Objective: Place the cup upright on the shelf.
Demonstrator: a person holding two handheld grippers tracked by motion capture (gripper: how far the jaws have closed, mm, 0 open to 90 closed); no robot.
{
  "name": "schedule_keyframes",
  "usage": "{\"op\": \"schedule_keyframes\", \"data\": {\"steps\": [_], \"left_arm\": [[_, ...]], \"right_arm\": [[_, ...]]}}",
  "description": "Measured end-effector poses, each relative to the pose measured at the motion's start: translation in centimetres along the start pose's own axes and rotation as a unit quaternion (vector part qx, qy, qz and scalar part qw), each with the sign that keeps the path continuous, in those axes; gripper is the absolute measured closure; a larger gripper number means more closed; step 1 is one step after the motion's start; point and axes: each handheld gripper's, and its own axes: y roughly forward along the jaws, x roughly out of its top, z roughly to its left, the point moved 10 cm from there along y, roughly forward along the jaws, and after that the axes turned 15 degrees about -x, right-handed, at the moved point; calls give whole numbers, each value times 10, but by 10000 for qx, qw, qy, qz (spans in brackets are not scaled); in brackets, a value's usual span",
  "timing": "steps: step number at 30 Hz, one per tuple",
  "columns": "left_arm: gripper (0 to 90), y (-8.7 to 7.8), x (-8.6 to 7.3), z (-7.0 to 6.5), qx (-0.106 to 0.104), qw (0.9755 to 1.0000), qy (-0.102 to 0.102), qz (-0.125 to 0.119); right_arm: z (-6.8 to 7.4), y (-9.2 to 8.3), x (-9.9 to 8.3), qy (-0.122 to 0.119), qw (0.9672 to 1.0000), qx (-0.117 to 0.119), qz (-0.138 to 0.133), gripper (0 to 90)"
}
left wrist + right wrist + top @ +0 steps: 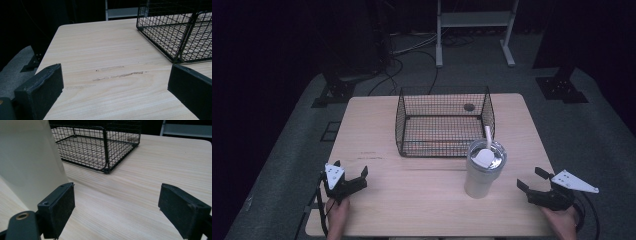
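Your left gripper [351, 177] sits low over the near-left corner of the table [422, 205], with your left hand [337, 217] coming up from the bottom edge behind it. Its 2 jaws stand wide apart and hold nothing, and they point forward and a little right, toward the basket [444, 122]. In the left gripper view the near-left corner of the basket lies just past the right jaw, with bare wood and a few scuff marks [117, 74] between the jaws.

Your right gripper [532, 180] rests near the right edge of the table, held by your right hand [562, 222] at the near-right corner. Its jaws are also spread wide and empty, and they point left and slightly forward. The grey plate on its top tilts off to the right.

The cup [482, 170] stands upright on the table between your 2 grippers, nearer the right one but apart from it, and just in front of the basket's near-right corner. It has a lid and a straw [487, 136]. In the right gripper view its pale wall rises just beyond the left jaw, without touching it.
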Motion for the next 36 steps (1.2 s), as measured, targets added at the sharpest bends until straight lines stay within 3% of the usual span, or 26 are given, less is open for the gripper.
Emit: {"op": "schedule_keyframes", "data": {"steps": [16,36], "left_arm": [[0,-2,0,-1,17,10000,41,-49],[0,-2,0,-2,18,10000,72,-45]], "right_arm": [[22,-10,18,-330,9987,372,-140,129],[73,-26,30,-742,9912,1082,-190,129]]}}
